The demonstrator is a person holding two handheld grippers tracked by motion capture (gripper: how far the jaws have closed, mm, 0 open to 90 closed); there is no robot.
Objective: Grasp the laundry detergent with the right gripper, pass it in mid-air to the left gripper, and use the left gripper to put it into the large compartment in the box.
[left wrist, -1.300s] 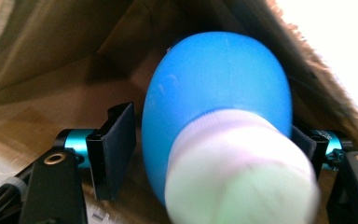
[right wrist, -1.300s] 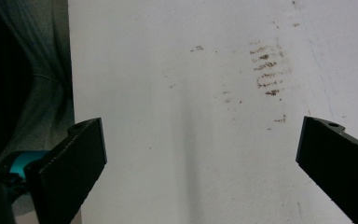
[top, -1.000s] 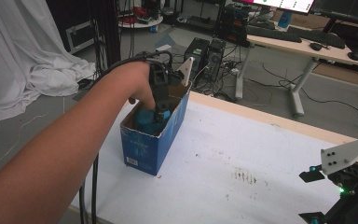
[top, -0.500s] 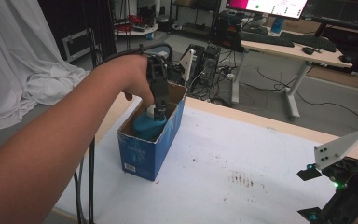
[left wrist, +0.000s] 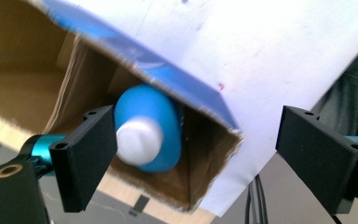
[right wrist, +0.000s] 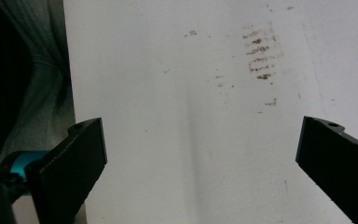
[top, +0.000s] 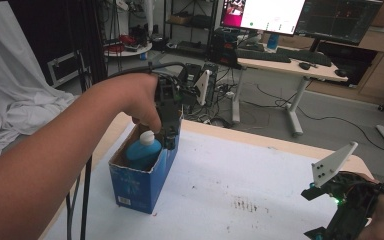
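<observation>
white label (top: 124, 201) on blue box (top: 145, 175), probably unreadable.

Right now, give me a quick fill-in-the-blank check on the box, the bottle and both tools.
1. The blue bottle stands inside the blue cardboard ___.
2. The bottle's cap is coloured ___.
3. The left tool, jaws just opened off the bottle, is ___.
4. The right tool hangs open over the ___ table top.

Missing: box; white; empty; white

The bottle (top: 142, 152) was bright blue with a white cap (top: 147, 137). The box (top: 145, 177) around it was blue outside, plain brown inside. The table (top: 260, 180) was white, with brown smudges at its four o'clock.
</observation>
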